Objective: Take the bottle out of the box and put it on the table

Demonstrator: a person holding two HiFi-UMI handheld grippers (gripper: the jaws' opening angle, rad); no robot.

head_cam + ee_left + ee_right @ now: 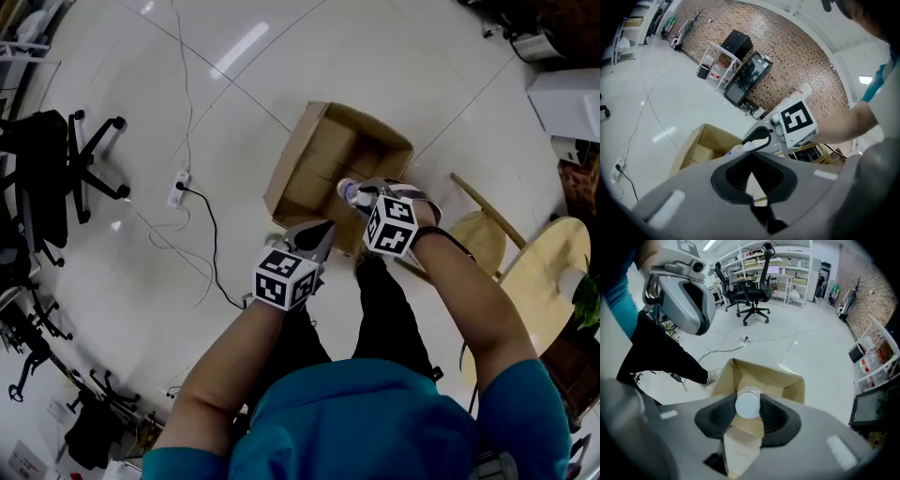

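Bottle [747, 403]: top pinched in right gripper [373, 190] jaws over box [298, 164] at 12 o'clock, likely clearing its walls; left gripper [317, 240], 7 o'clock, jaws together, empty

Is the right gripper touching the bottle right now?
Touching. The right gripper view shows the right gripper with both pads pressed against the white cap of the bottle, no gap on either side.

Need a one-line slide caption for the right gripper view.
Right gripper holds the white-capped bottle between its jaws, above the open cardboard box on the floor.
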